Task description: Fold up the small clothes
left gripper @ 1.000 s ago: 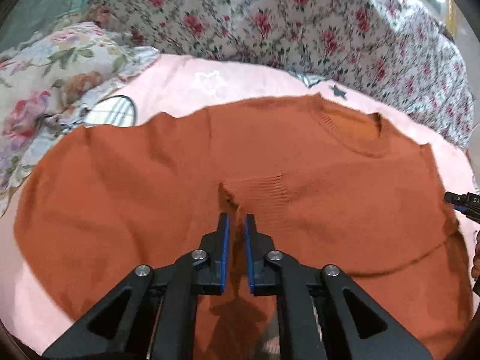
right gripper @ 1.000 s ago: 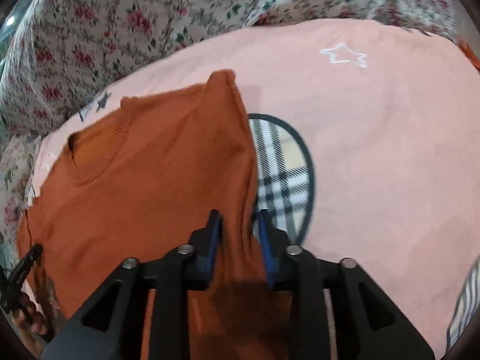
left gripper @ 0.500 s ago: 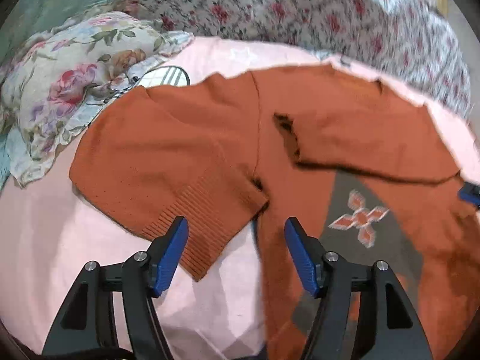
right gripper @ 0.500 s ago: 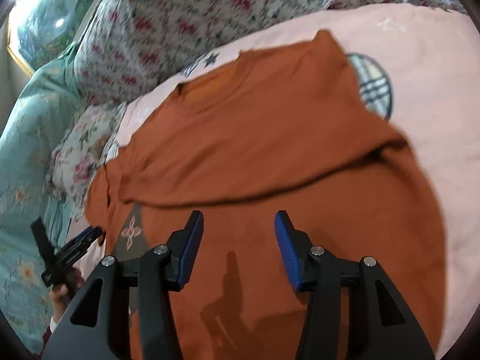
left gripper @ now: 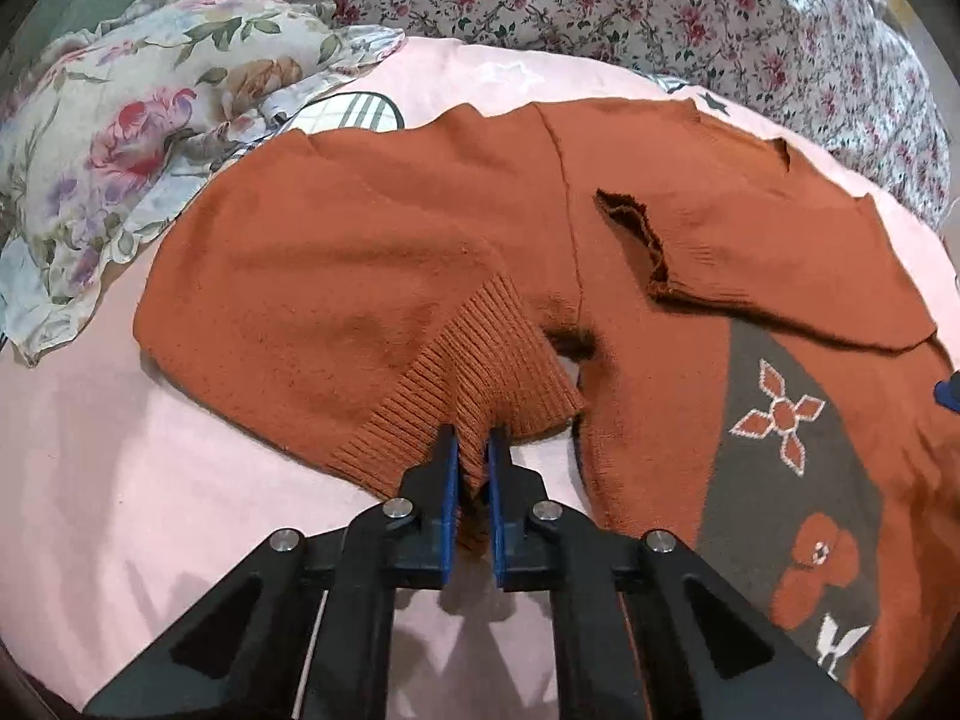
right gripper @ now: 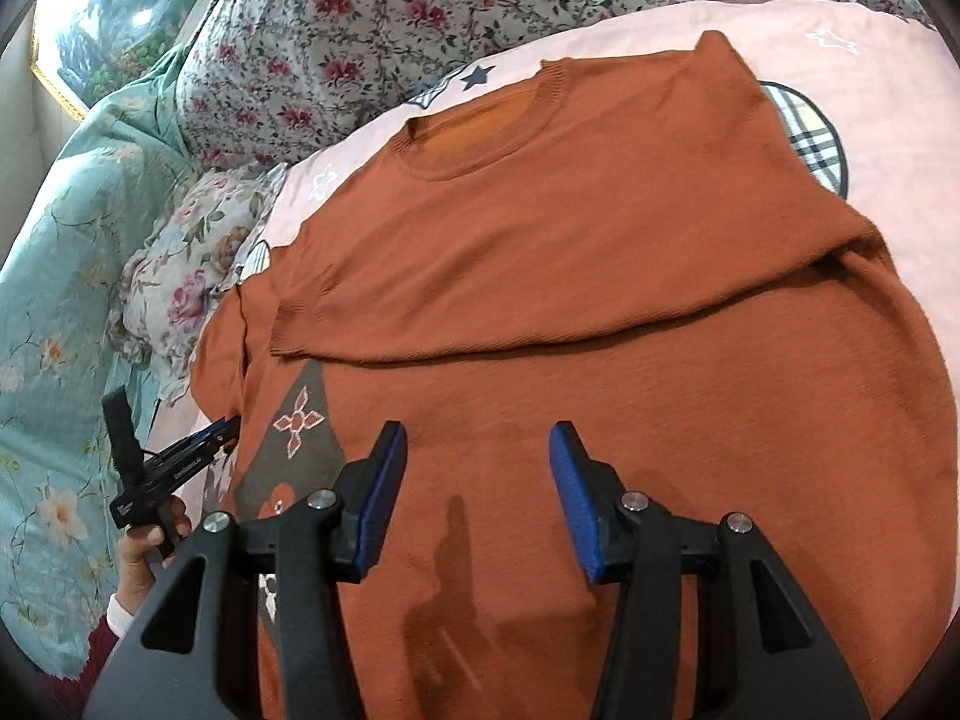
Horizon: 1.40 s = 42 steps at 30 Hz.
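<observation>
A rust-orange knit sweater [left gripper: 372, 276] lies spread on a pink sheet, its collar [right gripper: 480, 126] towards the far side. One sleeve [left gripper: 750, 252] is folded across the body, above a grey panel [left gripper: 774, 414] with flower motifs. My left gripper [left gripper: 473, 444] is shut on the ribbed cuff [left gripper: 480, 360] of the other sleeve, and the knit bunches between its blue pads. In the right wrist view the left gripper [right gripper: 222, 429] shows at the sweater's left edge, held by a hand [right gripper: 141, 546]. My right gripper [right gripper: 477, 444] hovers open over the sweater's lower body [right gripper: 600, 396], holding nothing.
A floral pillow [left gripper: 120, 138] lies just left of the sweater. A rose-print quilt [left gripper: 660, 6] is piled along the far side. Teal floral bedding [right gripper: 60, 300] runs down the left. The pink sheet [left gripper: 150, 510] has a plaid patch [right gripper: 810, 138] beside the sweater's right shoulder.
The left gripper let go of the sleeve it had laid across the body, opened, moved to the other sleeve and shut on its cuff. The right gripper released the sweater's edge, opened and drew back.
</observation>
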Each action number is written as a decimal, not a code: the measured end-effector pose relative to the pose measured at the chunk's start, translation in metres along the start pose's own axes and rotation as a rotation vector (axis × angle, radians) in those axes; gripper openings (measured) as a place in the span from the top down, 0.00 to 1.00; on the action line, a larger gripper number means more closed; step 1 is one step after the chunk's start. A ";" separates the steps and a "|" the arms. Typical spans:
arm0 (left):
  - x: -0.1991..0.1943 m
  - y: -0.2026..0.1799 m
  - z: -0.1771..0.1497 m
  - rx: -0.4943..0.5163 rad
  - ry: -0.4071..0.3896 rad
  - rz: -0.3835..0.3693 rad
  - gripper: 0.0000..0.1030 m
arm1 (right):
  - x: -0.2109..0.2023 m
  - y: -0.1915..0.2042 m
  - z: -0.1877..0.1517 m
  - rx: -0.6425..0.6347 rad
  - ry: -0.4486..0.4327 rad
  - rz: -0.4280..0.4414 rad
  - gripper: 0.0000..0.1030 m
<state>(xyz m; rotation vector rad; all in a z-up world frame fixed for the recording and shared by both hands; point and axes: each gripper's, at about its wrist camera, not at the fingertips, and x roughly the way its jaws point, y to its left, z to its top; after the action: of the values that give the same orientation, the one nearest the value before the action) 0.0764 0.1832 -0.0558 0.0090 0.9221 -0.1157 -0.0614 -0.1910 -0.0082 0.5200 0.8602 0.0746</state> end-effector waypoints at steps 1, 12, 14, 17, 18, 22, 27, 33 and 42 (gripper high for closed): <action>-0.002 0.001 0.001 -0.008 -0.007 -0.005 0.95 | 0.000 0.002 0.000 -0.004 -0.001 0.002 0.51; -0.073 -0.064 0.066 -0.037 -0.228 -0.286 0.96 | -0.024 -0.015 0.004 0.026 -0.077 -0.001 0.53; -0.077 -0.096 0.077 0.003 -0.245 -0.339 0.96 | -0.031 -0.021 0.006 0.037 -0.094 -0.010 0.53; -0.067 -0.156 0.091 0.073 -0.241 -0.405 0.96 | -0.042 -0.037 0.009 0.068 -0.118 -0.026 0.53; -0.059 -0.173 0.094 0.090 -0.230 -0.424 0.96 | -0.045 -0.042 0.010 0.077 -0.125 -0.032 0.53; -0.020 -0.235 0.095 0.123 -0.161 -0.477 0.96 | -0.055 -0.059 0.015 0.100 -0.147 -0.057 0.53; 0.035 -0.278 0.089 0.147 -0.070 -0.472 0.96 | -0.058 -0.075 0.022 0.118 -0.149 -0.074 0.53; 0.060 -0.278 0.074 0.145 0.012 -0.456 0.77 | -0.045 -0.077 0.027 0.130 -0.129 -0.056 0.53; -0.002 -0.171 0.030 0.032 -0.083 -0.308 0.44 | -0.003 -0.052 0.048 0.091 -0.089 -0.007 0.53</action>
<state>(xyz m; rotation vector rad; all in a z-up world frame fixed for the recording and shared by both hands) 0.0807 0.0120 -0.0288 -0.1078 0.8336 -0.4138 -0.0358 -0.2565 -0.0043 0.6012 0.7814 0.0056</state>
